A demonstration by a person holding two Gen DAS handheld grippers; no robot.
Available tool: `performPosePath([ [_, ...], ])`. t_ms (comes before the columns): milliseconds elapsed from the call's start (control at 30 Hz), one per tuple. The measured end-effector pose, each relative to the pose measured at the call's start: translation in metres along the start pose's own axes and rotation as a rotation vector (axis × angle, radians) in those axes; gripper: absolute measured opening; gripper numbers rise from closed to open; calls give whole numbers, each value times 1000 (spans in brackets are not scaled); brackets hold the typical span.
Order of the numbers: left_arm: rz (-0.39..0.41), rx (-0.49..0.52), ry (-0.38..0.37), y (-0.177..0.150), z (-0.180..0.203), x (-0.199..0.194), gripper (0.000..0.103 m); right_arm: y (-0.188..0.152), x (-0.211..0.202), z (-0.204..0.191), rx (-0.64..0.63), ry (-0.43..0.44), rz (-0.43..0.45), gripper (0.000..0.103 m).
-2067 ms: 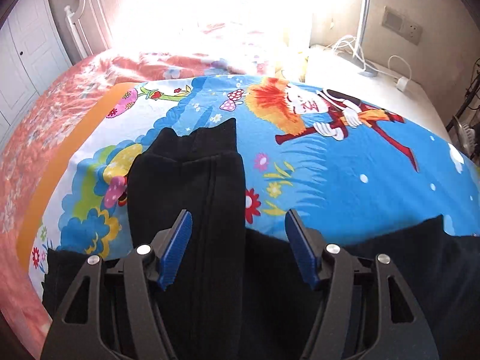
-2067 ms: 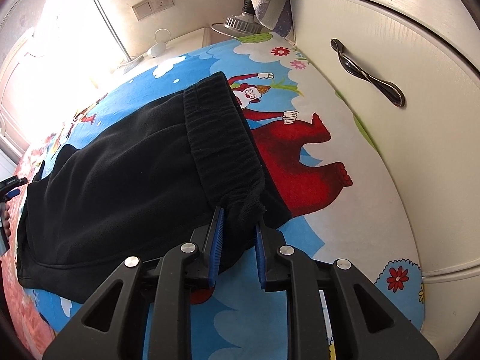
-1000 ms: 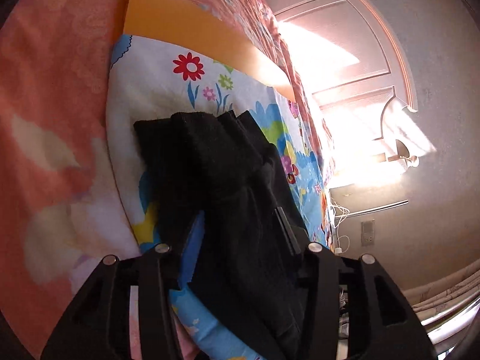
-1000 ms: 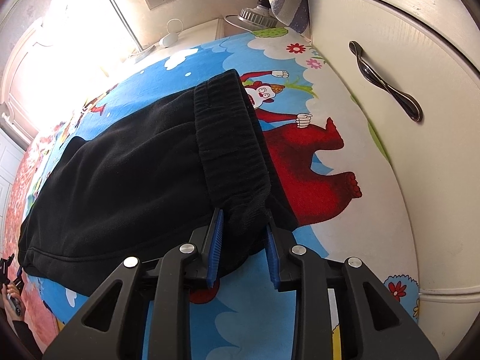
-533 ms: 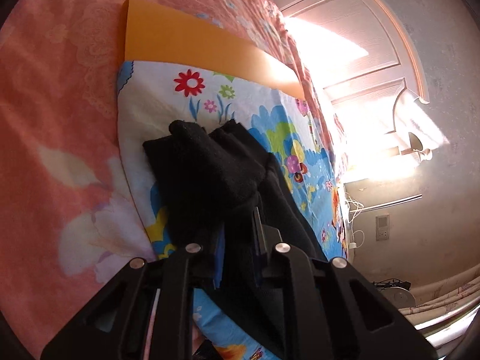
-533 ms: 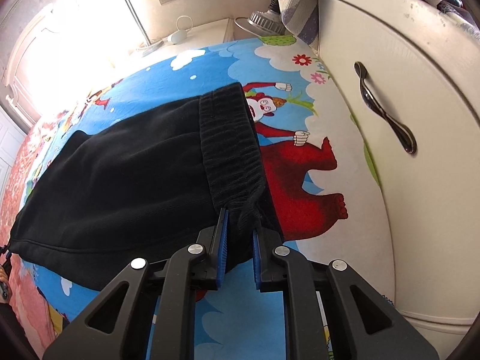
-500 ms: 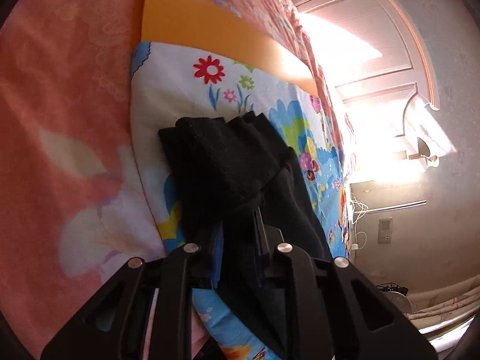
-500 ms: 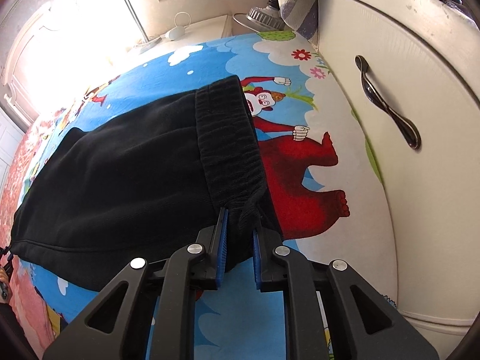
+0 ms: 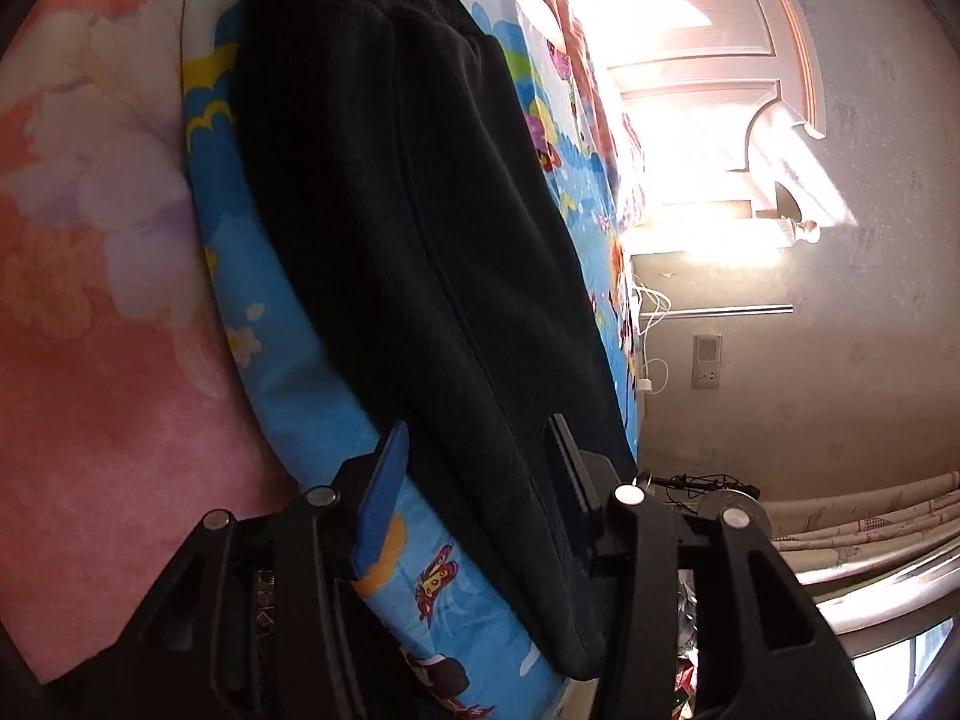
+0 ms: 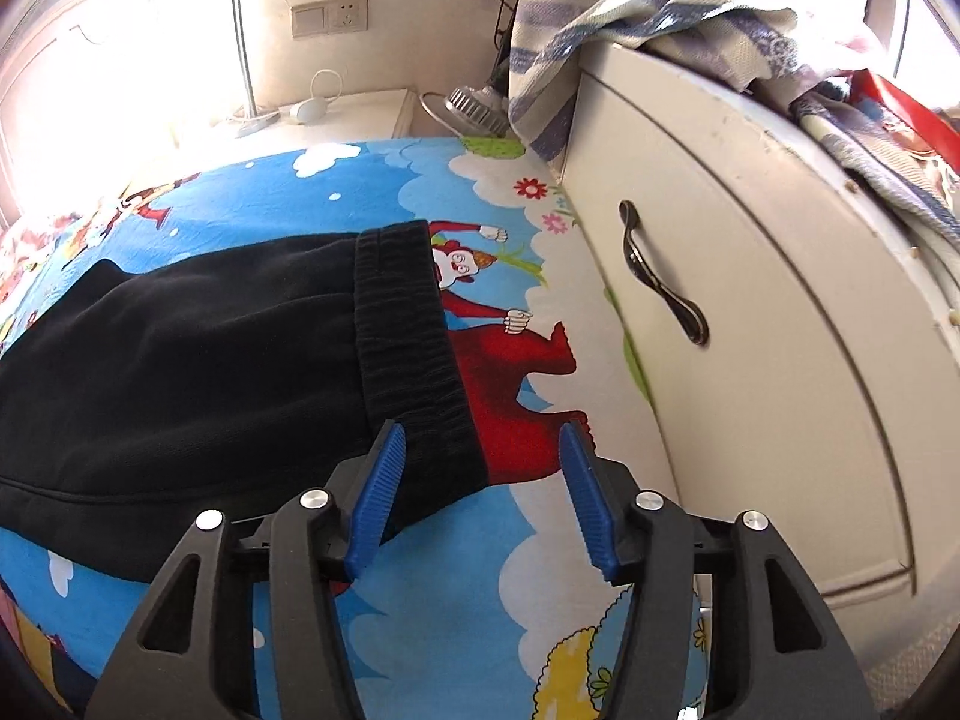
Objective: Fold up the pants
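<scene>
The black pants [image 10: 198,354] lie flat on a colourful cartoon blanket [image 10: 480,588], legs stacked, waistband [image 10: 408,336] toward the cabinet. My right gripper [image 10: 480,480] is open and hovers just above the waistband's near corner, holding nothing. In the left wrist view the pants [image 9: 420,228] run away from the camera along the blanket [image 9: 288,360]. My left gripper [image 9: 477,468] is open, its fingers either side of the pants' near edge, not clamping the cloth.
A white cabinet door [image 10: 750,330] with a dark handle [image 10: 660,276] stands close on the right, with cloth piled on top. A pink floral bedspread [image 9: 90,240] lies under the blanket. A white headboard [image 9: 720,60], wall socket and cables are beyond.
Both grippers have let go of the pants and opened. The right one has drawn back a little from the waistband; the left one has shifted along the legs, which now lie flat.
</scene>
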State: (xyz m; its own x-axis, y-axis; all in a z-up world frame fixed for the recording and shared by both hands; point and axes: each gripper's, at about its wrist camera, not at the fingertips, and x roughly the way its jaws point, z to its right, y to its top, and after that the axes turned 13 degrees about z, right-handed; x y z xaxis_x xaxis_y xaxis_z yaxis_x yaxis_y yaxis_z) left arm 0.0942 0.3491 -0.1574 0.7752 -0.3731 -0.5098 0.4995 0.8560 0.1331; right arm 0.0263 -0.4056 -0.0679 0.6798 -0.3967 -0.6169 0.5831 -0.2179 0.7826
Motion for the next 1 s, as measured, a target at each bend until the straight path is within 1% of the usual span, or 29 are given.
performPosePath([
  [67, -62, 5, -20, -19, 7, 14, 43, 0, -16, -13, -11, 63, 26, 54],
  [133, -106, 14, -42, -35, 13, 25, 40, -3, -24, -38, -24, 177, 31, 54],
  [167, -120, 26, -49, -41, 17, 31, 40, -5, -25, -54, -38, 239, 30, 55],
  [200, -131, 30, -40, -46, 18, 36, 39, -7, -23, -72, -53, 288, 26, 56],
  [267, -158, 13, -33, -54, 14, 45, 39, -10, -14, -107, -86, 340, 7, 56],
  [333, -169, 3, -33, -60, 14, 50, 37, -12, -10, -139, -106, 399, 28, 56],
  [400, -166, 8, -44, -62, 16, 54, 36, -16, -1, -165, -134, 415, 22, 57],
  [467, -162, 2, -35, -62, 14, 59, 32, -25, 12, -185, -174, 419, -24, 57],
  [500, -159, -5, -34, -61, 13, 62, 27, -30, 18, -191, -190, 403, -46, 58],
  [533, -152, -7, -34, -60, 13, 62, 22, -35, 19, -194, -206, 392, -46, 59],
  [567, -146, 4, -33, -60, 14, 64, 18, -38, 17, -196, -233, 388, -25, 59],
  [600, -139, 17, -29, -59, 16, 66, 7, -40, 15, -198, -258, 385, -20, 59],
  [633, -130, 20, -18, -61, 17, 64, 5, -41, 15, -199, -268, 384, -22, 59],
  [667, -118, 24, -10, -63, 21, 60, 5, -39, 14, -198, -265, 383, -31, 59],
  [733, -84, 62, 6, -66, 32, 47, 5, -38, 13, -193, -249, 379, -49, 59],
  [800, -69, 86, 27, -69, 38, 42, 5, -39, 12, -190, -253, 376, -55, 59],
  [900, -87, 68, 73, -73, 24, 50, 5, -43, 10, -192, -288, 367, -50, 59],
  [967, -103, 31, 59, -72, 12, 52, 5, -45, 9, -193, -312, 359, -46, 59],
  [1000, -103, 62, 60, -71, 17, 49, 6, -46, 9, -193, -319, 357, -43, 59],
])
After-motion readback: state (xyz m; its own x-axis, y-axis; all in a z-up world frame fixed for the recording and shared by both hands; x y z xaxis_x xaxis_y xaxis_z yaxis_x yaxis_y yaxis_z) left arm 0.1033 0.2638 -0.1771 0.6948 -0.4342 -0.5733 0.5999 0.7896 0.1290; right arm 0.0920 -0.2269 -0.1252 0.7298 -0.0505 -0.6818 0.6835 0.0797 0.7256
